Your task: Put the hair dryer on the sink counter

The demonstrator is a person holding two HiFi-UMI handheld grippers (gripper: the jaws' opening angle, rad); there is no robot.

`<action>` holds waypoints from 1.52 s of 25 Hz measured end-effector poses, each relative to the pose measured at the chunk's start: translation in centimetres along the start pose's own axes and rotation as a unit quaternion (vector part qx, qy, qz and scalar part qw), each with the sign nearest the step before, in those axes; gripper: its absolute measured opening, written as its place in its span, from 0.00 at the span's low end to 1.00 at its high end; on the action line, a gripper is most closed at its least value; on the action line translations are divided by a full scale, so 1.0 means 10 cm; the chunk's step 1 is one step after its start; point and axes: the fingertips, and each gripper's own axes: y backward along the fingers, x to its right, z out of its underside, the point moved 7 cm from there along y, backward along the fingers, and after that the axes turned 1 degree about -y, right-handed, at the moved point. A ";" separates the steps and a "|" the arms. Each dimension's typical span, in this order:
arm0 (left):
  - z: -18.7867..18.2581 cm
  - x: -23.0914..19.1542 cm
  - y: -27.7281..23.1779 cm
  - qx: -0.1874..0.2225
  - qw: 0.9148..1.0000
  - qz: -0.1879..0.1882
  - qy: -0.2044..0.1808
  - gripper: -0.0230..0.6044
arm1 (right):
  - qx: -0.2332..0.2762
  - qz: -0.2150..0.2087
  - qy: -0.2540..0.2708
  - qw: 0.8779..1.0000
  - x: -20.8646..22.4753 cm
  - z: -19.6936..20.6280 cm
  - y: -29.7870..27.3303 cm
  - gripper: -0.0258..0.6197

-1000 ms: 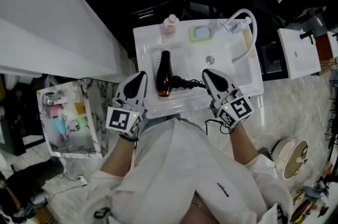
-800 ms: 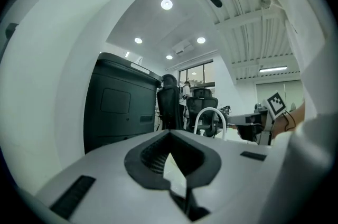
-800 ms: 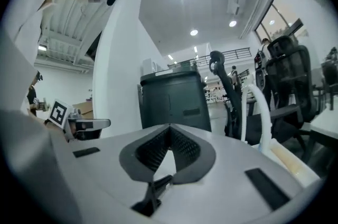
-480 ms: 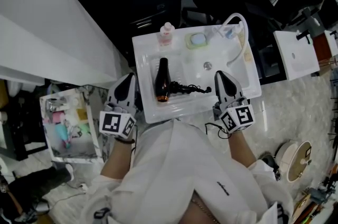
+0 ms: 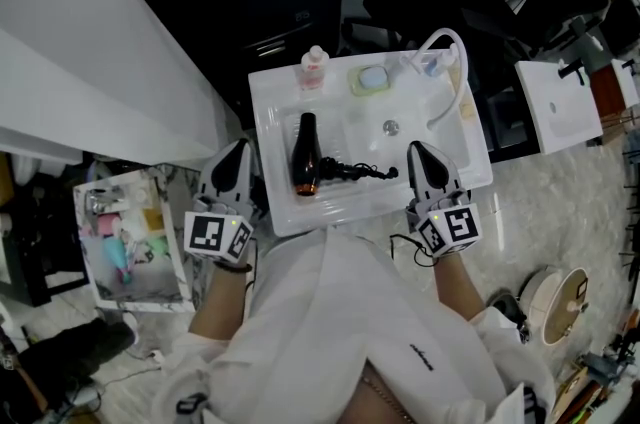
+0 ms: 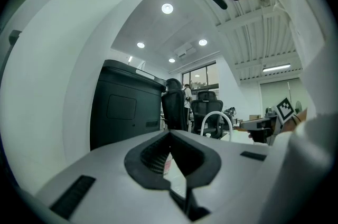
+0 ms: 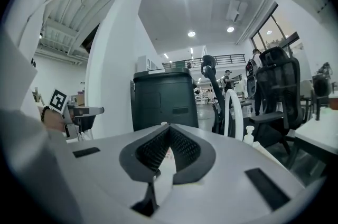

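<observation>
Right now both grippers are pressed together and empty. My left gripper (image 5: 238,162) hangs just off the 8 o'clock edge of the white desk (image 5: 272,107), and my right gripper (image 5: 421,160) is over its near edge at 4 o'clock. The hair dryer (image 5: 305,152) lies flat on the desk at 9 o'clock of the drain (image 5: 391,126), between the grippers and touching neither. Its cord (image 5: 362,172) trails toward 3 o'clock. A pink bottle (image 5: 314,67) stands at 12 o'clock of it.

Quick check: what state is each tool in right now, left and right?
Left tool: closed, holding nothing.
Right tool: closed, holding nothing.
</observation>
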 end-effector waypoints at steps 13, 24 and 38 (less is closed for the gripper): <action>0.04 -0.02 -0.01 -0.008 1.000 0.006 0.001 0.07 | -0.019 0.010 0.000 1.000 0.00 0.07 0.03 0.07; 0.06 -0.01 -0.03 -0.010 1.000 0.010 0.005 0.07 | -0.043 0.019 0.014 0.999 -0.02 0.10 0.04 0.07; 0.10 -0.02 -0.04 -0.013 1.000 0.010 0.010 0.07 | -0.054 0.016 0.024 0.998 -0.04 0.12 0.02 0.07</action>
